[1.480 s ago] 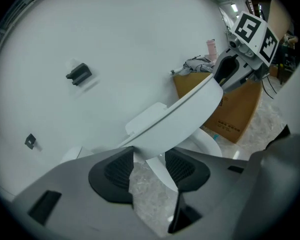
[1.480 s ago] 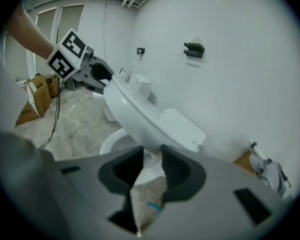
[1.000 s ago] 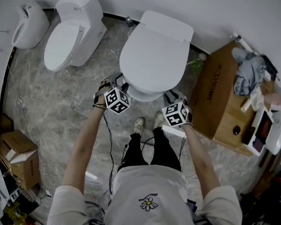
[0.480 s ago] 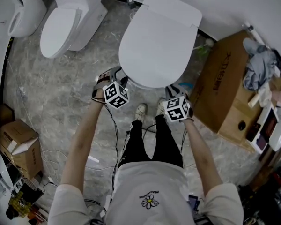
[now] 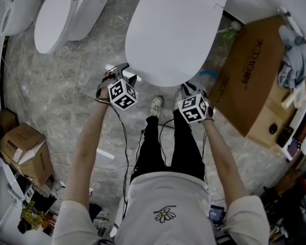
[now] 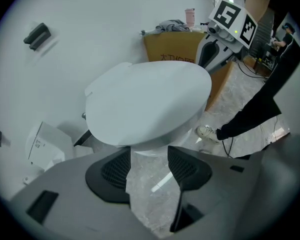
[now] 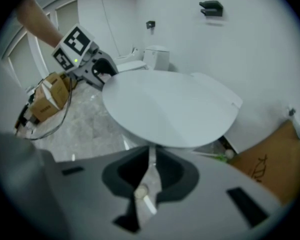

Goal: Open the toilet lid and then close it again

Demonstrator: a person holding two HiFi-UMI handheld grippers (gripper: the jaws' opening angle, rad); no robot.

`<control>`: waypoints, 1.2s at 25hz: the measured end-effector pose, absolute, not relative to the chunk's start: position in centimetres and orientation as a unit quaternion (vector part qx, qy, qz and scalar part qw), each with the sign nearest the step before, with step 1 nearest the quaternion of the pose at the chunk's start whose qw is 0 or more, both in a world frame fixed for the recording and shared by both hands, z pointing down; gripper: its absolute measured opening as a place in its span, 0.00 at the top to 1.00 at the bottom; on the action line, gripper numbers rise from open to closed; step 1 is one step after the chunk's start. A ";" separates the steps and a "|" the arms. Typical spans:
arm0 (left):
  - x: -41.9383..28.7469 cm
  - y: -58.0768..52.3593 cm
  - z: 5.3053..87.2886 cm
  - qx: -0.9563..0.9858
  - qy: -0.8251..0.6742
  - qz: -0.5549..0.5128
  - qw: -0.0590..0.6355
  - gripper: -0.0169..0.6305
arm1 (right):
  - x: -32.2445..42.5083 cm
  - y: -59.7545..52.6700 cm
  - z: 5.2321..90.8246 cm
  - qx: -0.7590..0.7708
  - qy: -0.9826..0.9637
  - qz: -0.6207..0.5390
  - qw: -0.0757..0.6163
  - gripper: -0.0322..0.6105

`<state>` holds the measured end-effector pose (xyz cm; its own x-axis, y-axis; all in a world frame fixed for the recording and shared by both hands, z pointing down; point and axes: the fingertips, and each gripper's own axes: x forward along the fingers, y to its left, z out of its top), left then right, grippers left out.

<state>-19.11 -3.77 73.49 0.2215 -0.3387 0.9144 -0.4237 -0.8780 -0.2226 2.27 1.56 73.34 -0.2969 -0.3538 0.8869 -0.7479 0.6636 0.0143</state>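
Note:
The white toilet stands with its lid [image 5: 171,32] down, and the same lid [image 6: 150,104] [image 7: 170,109] fills both gripper views. My left gripper [image 5: 125,73] hovers at the bowl's front-left rim, clear of it. Its jaws stand wide apart and are still opening, with only floor between them [image 6: 149,164]. My right gripper [image 5: 187,88] hangs at the front-right rim. Its jaws are closing to a thin slit [image 7: 151,156] with nothing in it. Each gripper shows in the other's view: the right gripper [image 6: 210,54] and the left gripper [image 7: 106,75].
A second toilet [image 5: 58,17] and another white fixture [image 5: 10,6] stand at the far left. A large cardboard box [image 5: 250,75] with a cloth [image 5: 296,55] on it is close on the right. A small carton [image 5: 23,147] and cables lie on the marble floor. The person's shoes [image 5: 156,106] are just before the bowl.
Both grippers have sunk toward the bowl's front rim, and the head view has drawn closer to the toilet. The lid has stayed down.

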 end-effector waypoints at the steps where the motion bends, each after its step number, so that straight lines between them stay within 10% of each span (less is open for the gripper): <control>1: -19.2 -3.7 74.1 0.780 -0.241 0.577 0.039 0.58 | 2.2 1.6 73.9 0.350 -0.778 0.207 0.479 0.85; 30: -19.8 -2.1 85.1 0.754 -0.224 0.608 0.106 0.58 | 1.7 3.0 83.8 0.347 -0.754 0.282 0.482 0.87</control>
<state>-19.77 -2.09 85.11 0.1599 -0.2081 0.9650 -0.4669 -0.8772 -0.1118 1.74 3.01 83.78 -0.2955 -0.2505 0.9219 -0.7947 0.6000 -0.0917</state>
